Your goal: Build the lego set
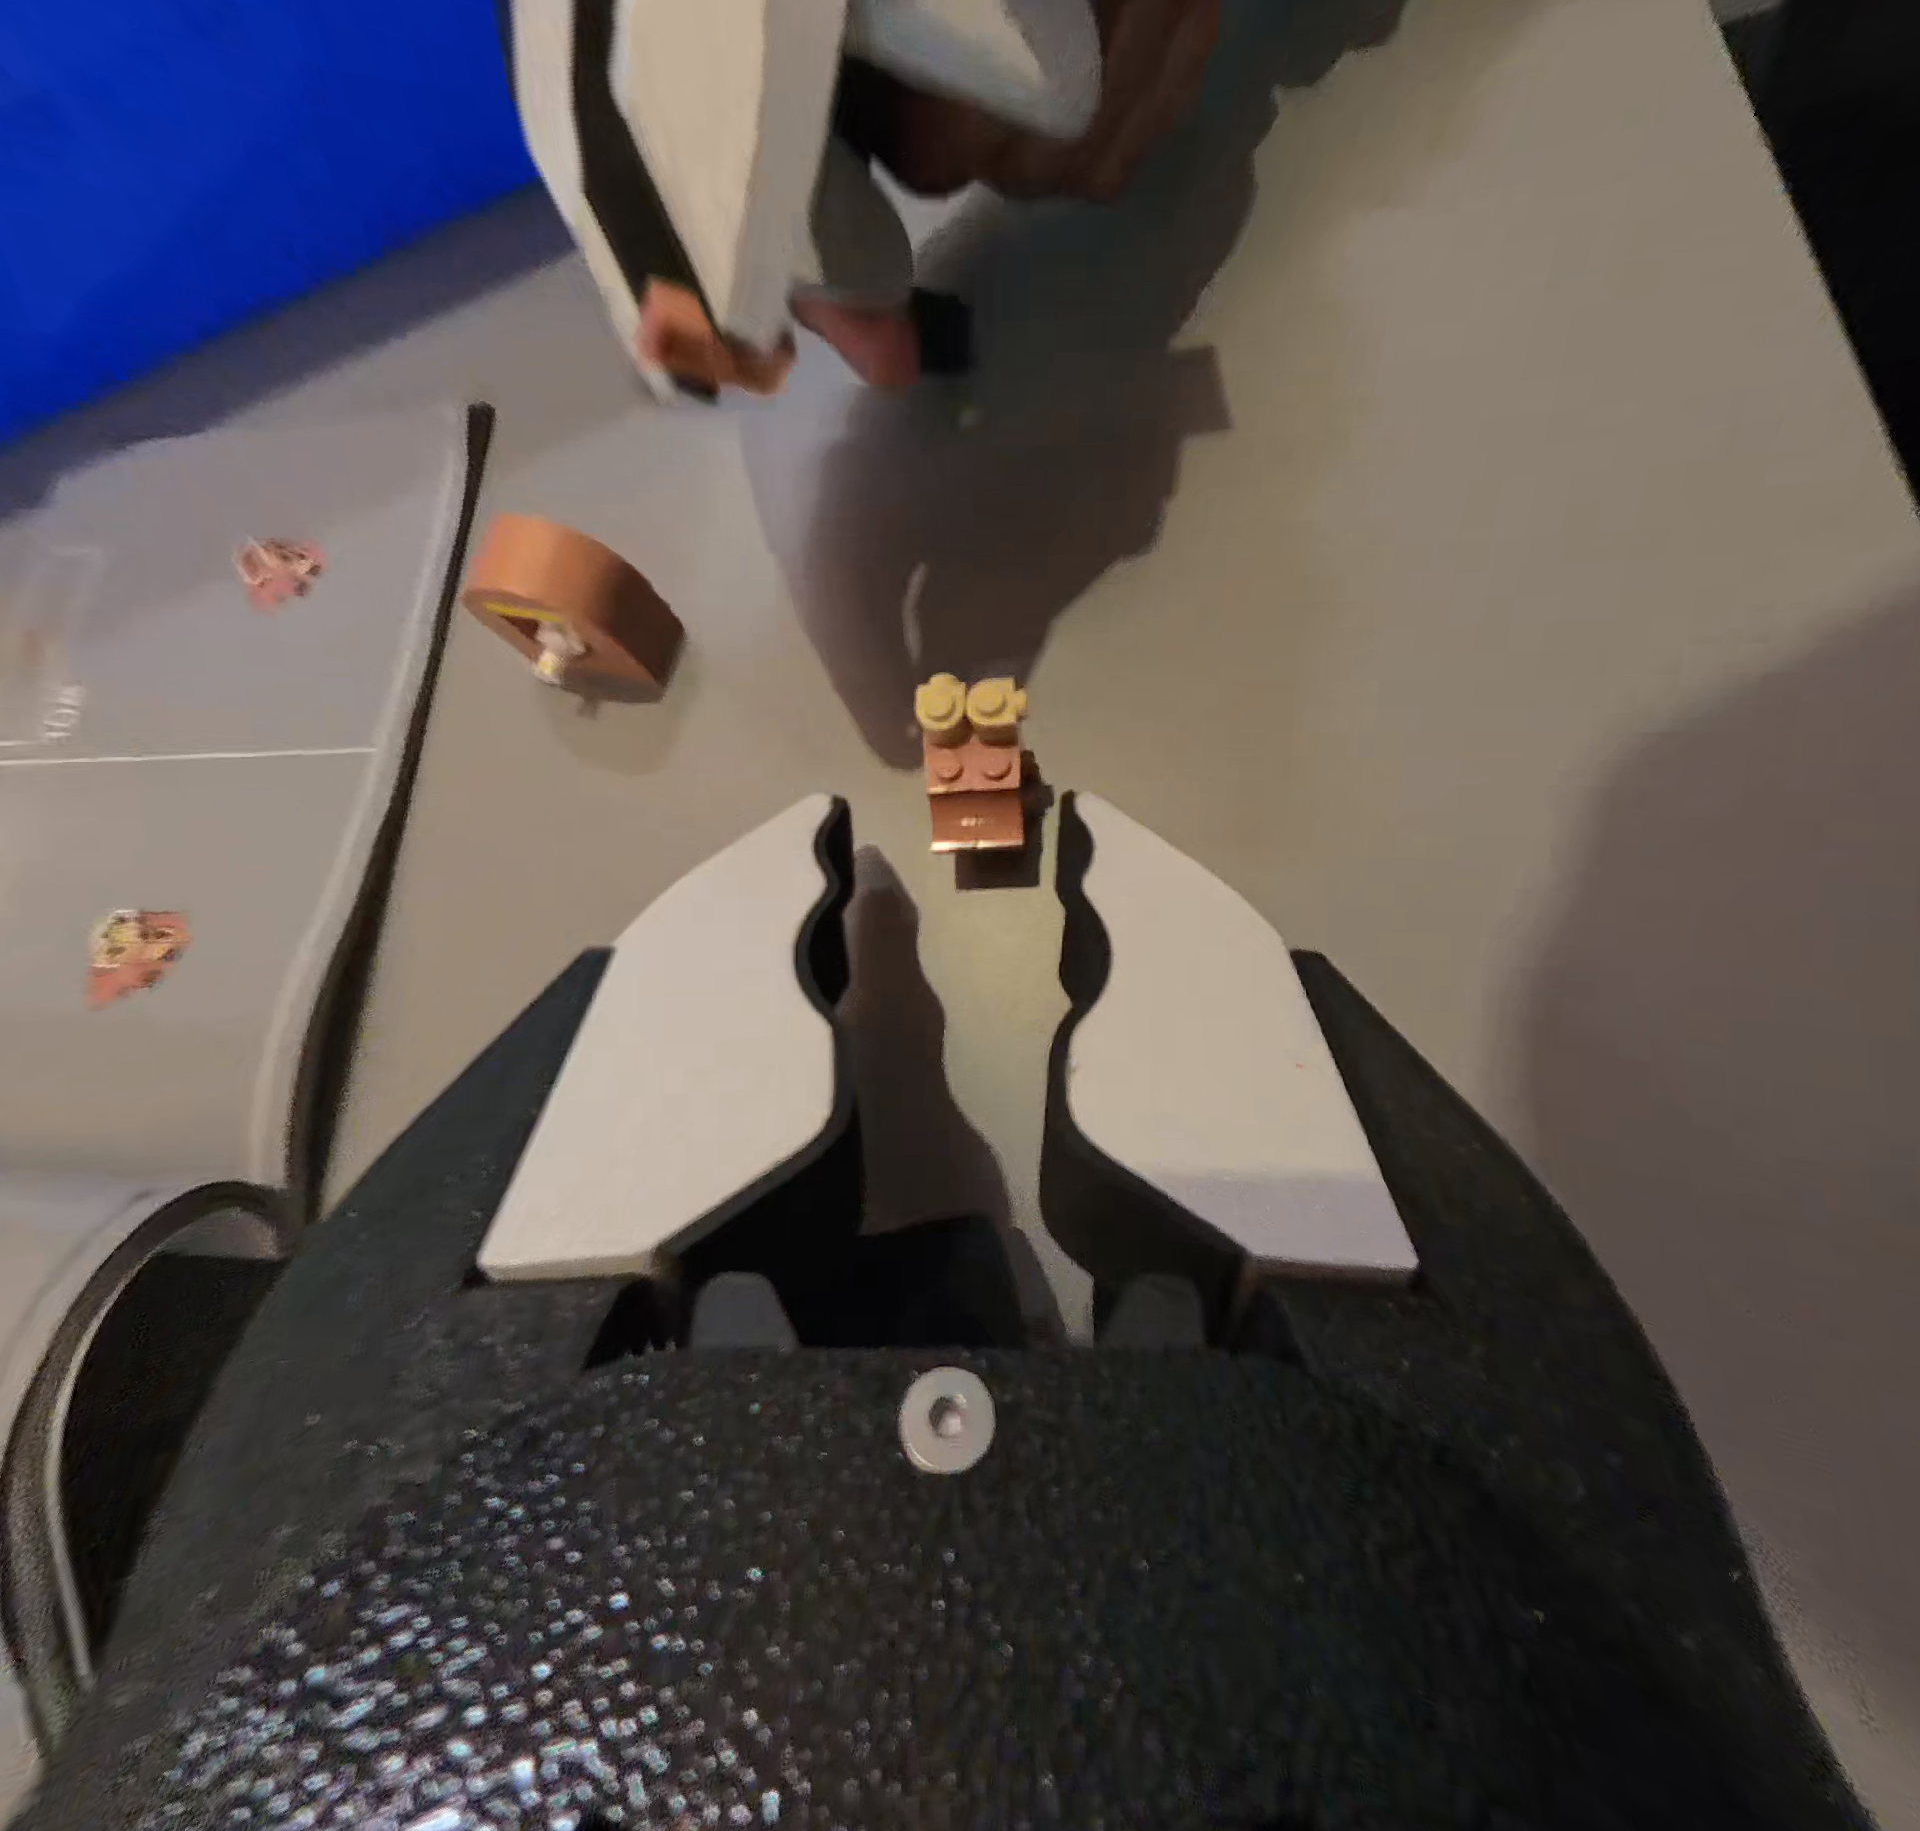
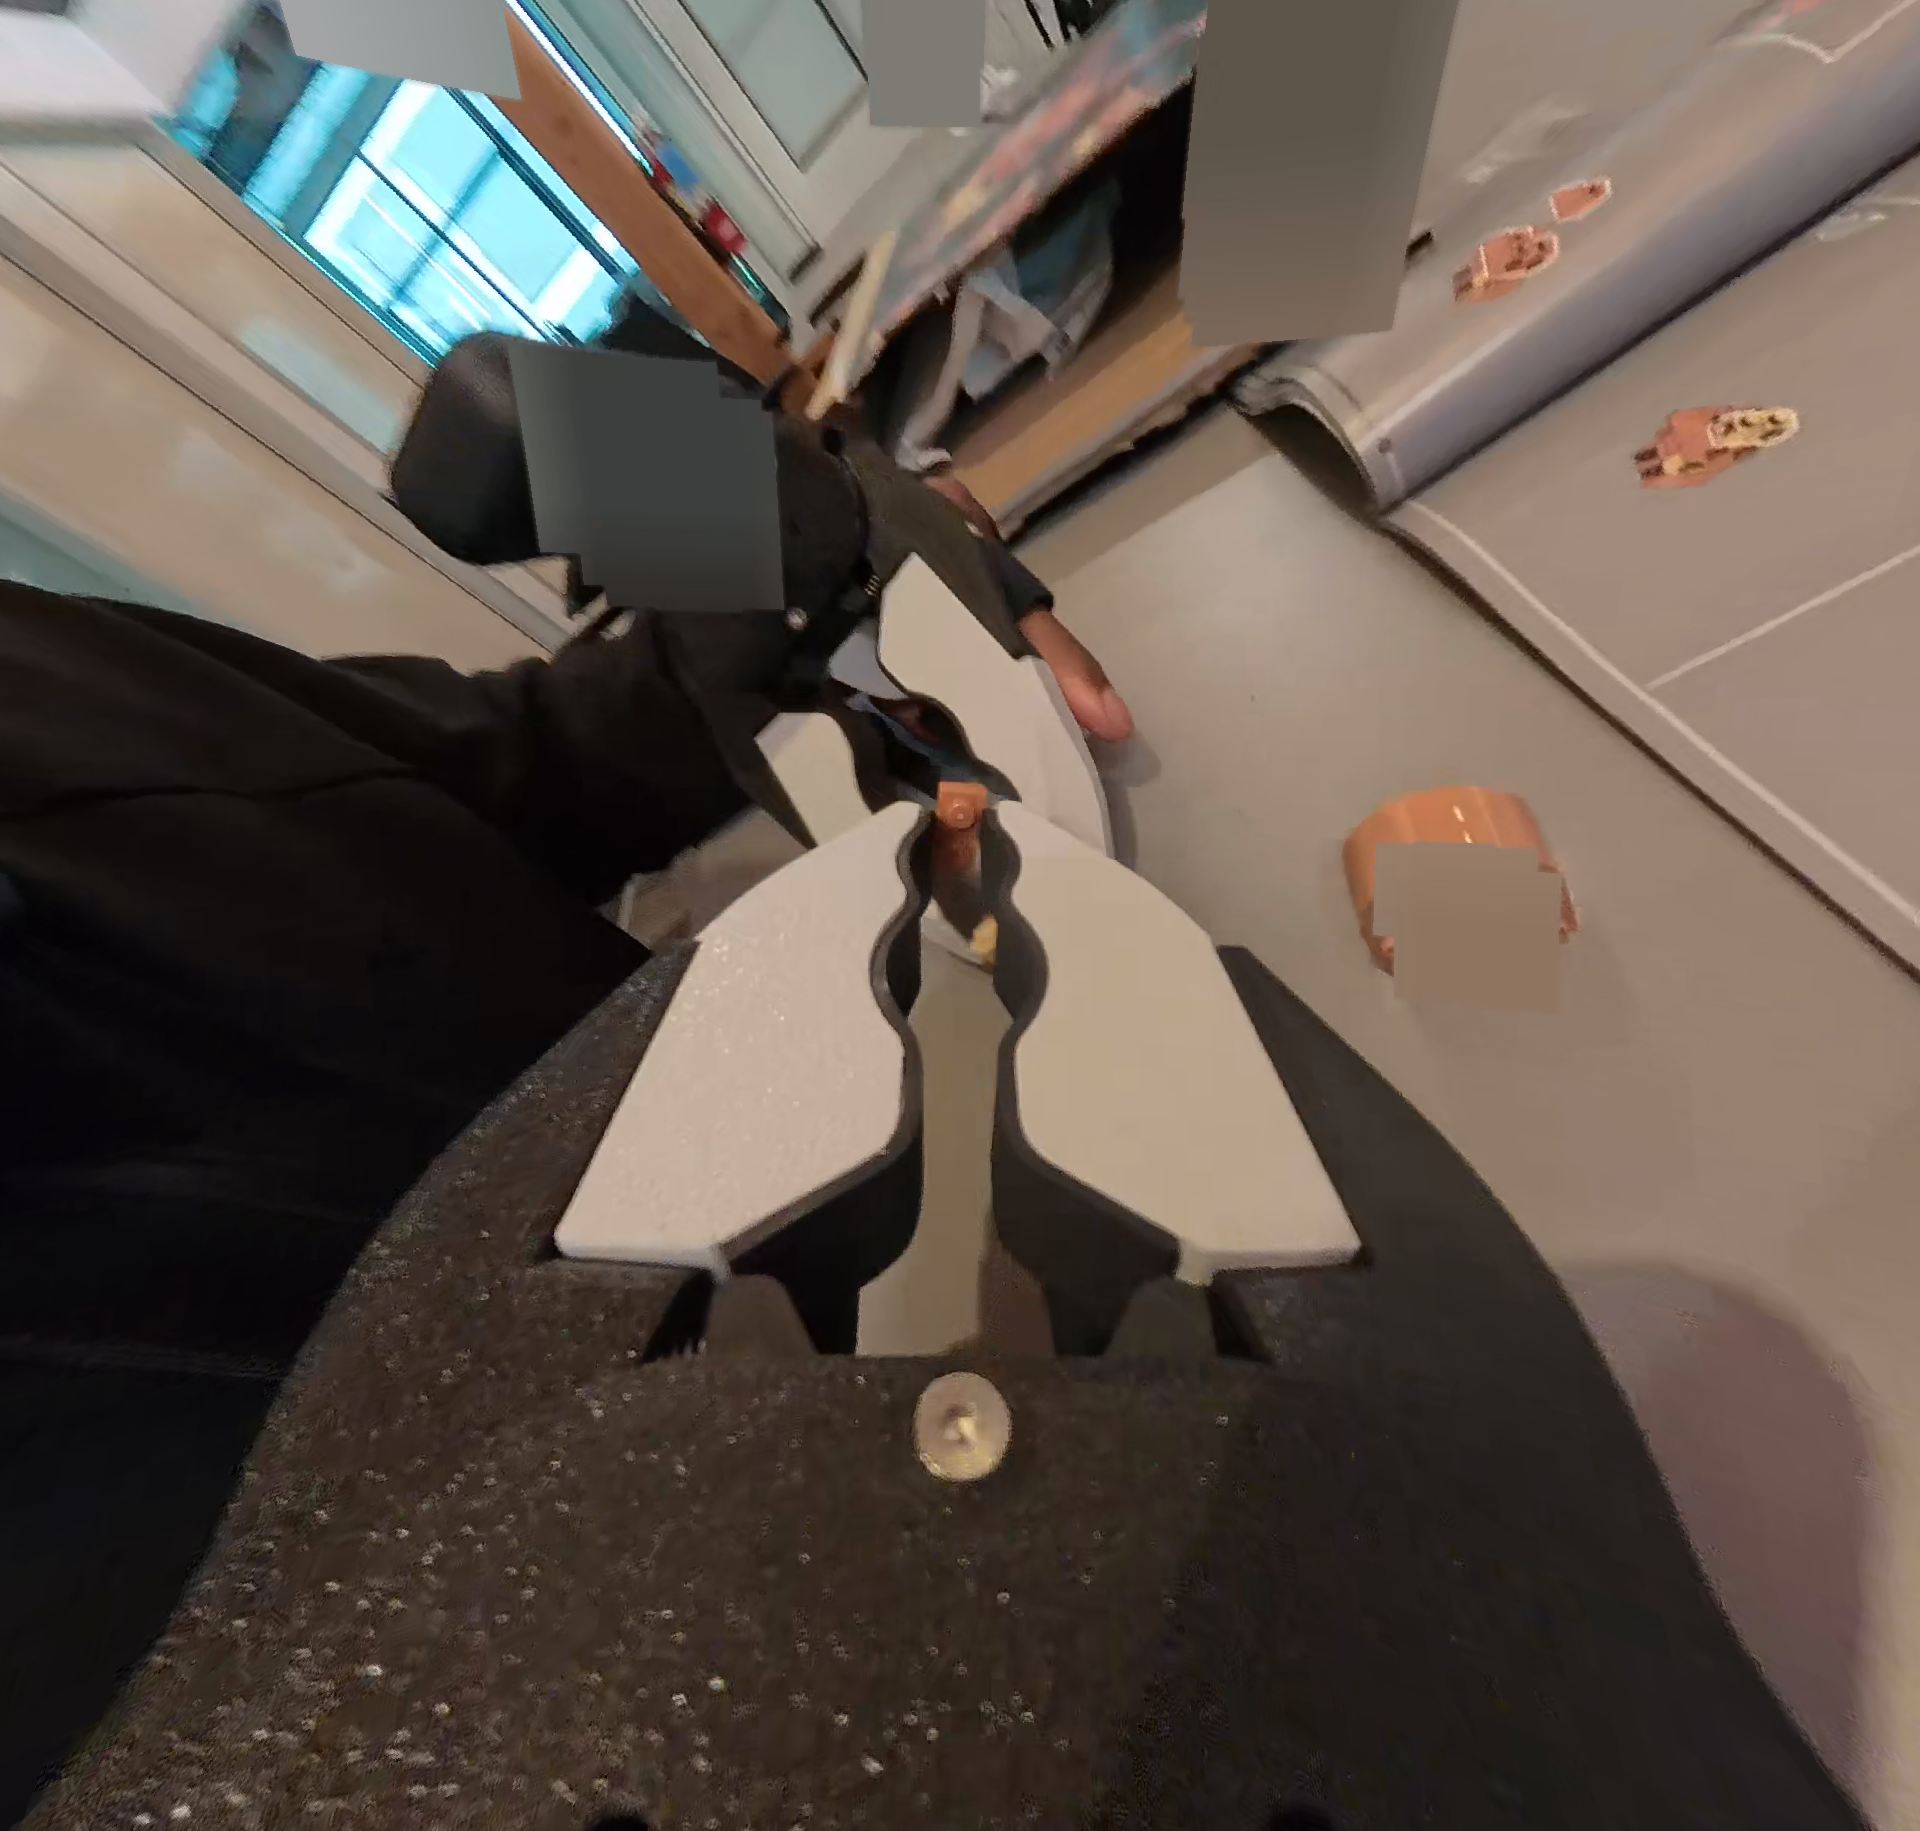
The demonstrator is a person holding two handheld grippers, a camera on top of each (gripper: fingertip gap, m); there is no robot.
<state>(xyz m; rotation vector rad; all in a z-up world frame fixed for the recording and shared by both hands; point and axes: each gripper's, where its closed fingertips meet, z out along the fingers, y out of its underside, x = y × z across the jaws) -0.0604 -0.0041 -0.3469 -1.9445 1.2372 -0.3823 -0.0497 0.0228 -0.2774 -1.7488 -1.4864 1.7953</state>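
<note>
1. The small brick assembly point(image 1: 977, 773), brown plates with two tan round studs on top, is standing on the grey table point(image 1: 1351, 638) just beyond our left gripper's point(image 1: 956, 825) fingertips; in the left wrist view we are seeing it nearer the right-hand fingertip, with a gap to both.
2. We are holding the left gripper's jaws apart, with only table and shadow between the pads, which are pressing on nothing.
3. We are keeping our right gripper point(image 2: 961, 825) clamped on a small brown brick piece point(image 2: 958, 836); an orange studded end is poking out past the tips, and both fingers are pressing on its sides.
4. In the left wrist view the right gripper is showing farther off, blurred, above the table, with something brown at its tips.
5. A round brown part point(image 1: 571, 607) is lying on the table to the left of the assembly, beside the edge of an open grey booklet point(image 1: 208, 742) bearing small printed pictures.
</note>
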